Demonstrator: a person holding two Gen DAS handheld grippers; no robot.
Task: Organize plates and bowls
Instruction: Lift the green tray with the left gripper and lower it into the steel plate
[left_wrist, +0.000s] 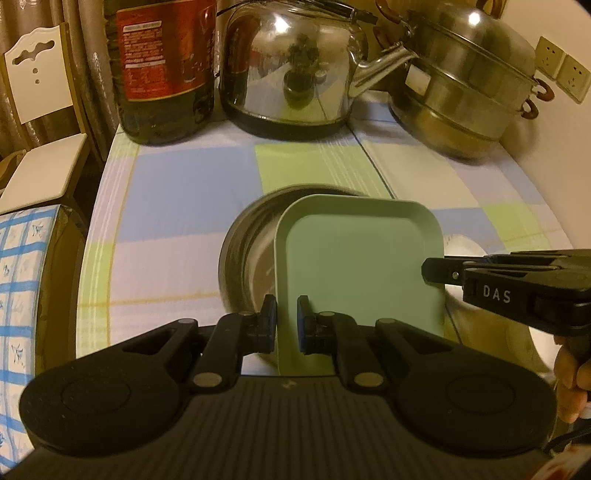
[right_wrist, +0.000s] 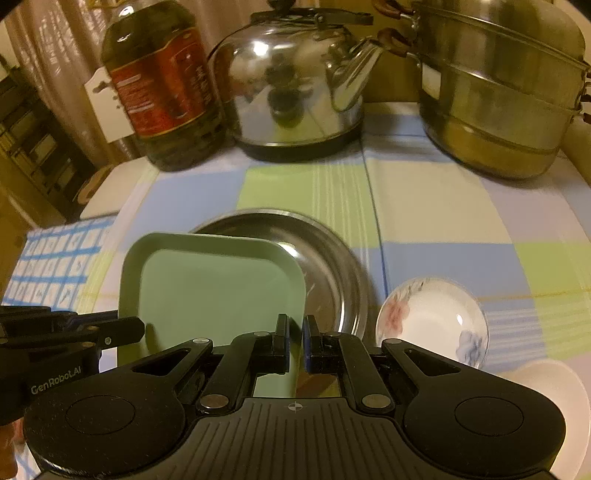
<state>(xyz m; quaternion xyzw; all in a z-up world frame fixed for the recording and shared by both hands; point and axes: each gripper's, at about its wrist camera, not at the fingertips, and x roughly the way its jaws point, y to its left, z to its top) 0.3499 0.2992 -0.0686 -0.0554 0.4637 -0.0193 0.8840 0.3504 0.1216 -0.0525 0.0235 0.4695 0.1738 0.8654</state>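
1. Left gripper (left_wrist: 287, 323): fingers narrowly parted, straddling the left rim of the green square plate (left_wrist: 358, 266); blue pads sit just beside the rim wall on either side. Firm contact cannot be confirmed.
2. Right gripper (right_wrist: 295, 345): fingers drawn close together, a slim gap between the pads, at the plate's near right corner. Whether they pinch the rim cannot be told.
3. Readable marks: "DAS" in white on the right gripper body in the left wrist view; "GenRobot.AI" on the left gripper body, at 9 o'clock in the right wrist view.
4. The green square plate lies over the steel round plate (right_wrist: 325, 266), overlapping its left part.
5. At 3 o'clock of the steel plate, a floral white bowl (right_wrist: 432, 321) rests on the checked tablecloth (right_wrist: 443, 206).
6. At 12 o'clock stand an oil bottle (right_wrist: 162, 85) with a red label, its print illegible, a steel kettle (right_wrist: 291, 85), and a stacked steamer pot (right_wrist: 498, 92).
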